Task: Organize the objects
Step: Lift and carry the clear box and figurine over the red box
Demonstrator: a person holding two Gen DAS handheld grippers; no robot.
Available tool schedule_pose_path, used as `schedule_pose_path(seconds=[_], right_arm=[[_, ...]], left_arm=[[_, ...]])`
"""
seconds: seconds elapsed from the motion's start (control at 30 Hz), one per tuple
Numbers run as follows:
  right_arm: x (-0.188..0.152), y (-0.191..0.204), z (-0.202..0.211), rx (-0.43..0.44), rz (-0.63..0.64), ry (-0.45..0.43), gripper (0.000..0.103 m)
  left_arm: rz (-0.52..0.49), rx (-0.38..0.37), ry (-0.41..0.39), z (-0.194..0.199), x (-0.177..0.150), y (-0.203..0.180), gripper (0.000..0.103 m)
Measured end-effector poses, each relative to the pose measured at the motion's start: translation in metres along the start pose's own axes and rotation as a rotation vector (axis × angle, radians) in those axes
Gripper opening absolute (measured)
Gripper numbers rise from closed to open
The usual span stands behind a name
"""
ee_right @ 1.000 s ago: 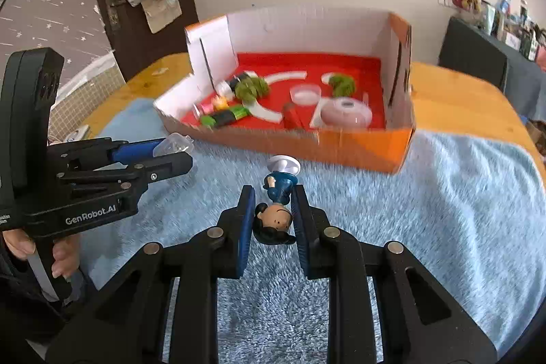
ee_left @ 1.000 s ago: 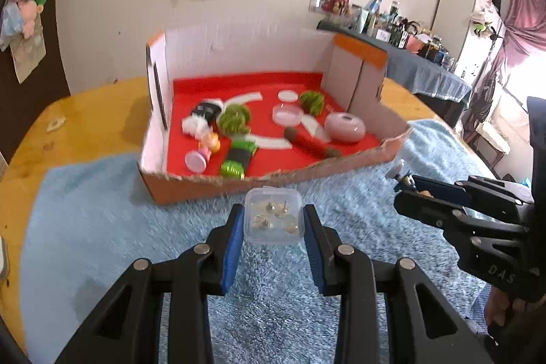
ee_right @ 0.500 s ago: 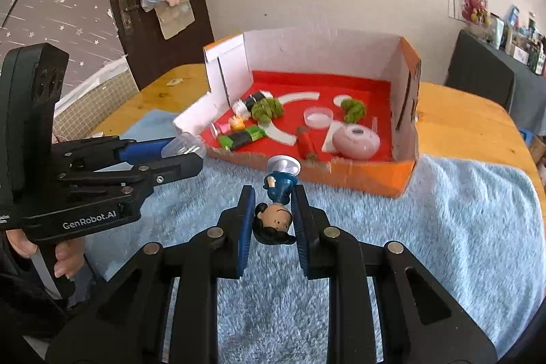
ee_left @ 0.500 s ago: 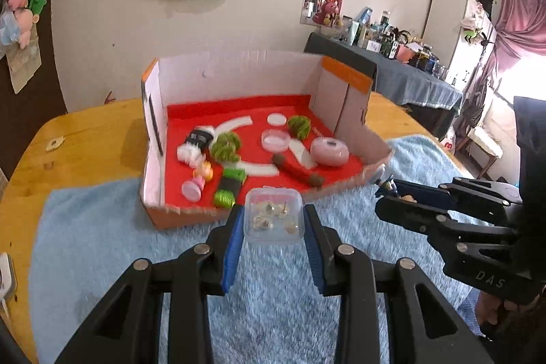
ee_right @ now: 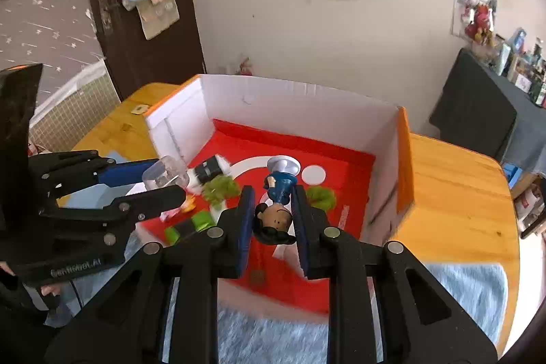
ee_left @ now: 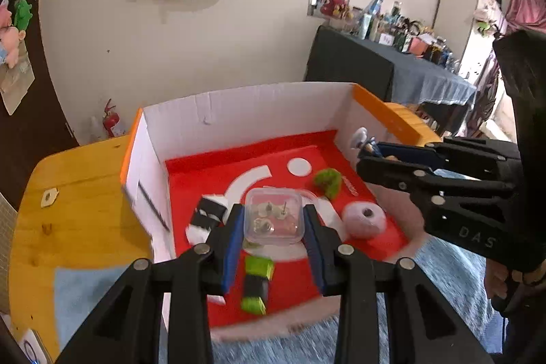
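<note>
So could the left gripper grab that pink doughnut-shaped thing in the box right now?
Probably not yet. The left gripper is shut on the clear plastic case, so its jaws are taken. The pink ring lies uncovered on the red floor of the box, just right of it, so the path looks free once the case is released.

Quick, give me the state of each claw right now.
Left claw: shut on the clear plastic box of small metal bits.
Right claw: shut on the toy figure, gripped at its head.
</note>
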State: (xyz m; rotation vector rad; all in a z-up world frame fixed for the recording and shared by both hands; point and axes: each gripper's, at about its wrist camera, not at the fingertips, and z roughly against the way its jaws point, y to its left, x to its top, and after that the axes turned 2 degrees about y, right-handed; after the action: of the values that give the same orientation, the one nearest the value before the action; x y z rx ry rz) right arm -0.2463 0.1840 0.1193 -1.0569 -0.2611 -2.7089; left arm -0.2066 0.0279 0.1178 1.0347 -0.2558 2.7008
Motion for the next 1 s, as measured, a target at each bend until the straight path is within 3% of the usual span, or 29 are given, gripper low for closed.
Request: schedule_pose_path(seconds=[0.4,0.67,1.0], right_arm=[[0.042,-0.032,-0.112,-0.101,-0.040,0.233,0.021],[0.044,-0.043,-0.144,-0.071,-0.094,0.313,0.021],[0.032,-0.043,-0.155,-0.049,-0.121,0.365,0.021]], left_arm=[[0.041,-0.004,0.187,-0.091,0.044,0.021,0.036],[0.117,-0.005,0.253,-0.127,0.044,0.042,0.036],[0.143,0.000,0.289,-0.140,0.038,0.049,0.036]])
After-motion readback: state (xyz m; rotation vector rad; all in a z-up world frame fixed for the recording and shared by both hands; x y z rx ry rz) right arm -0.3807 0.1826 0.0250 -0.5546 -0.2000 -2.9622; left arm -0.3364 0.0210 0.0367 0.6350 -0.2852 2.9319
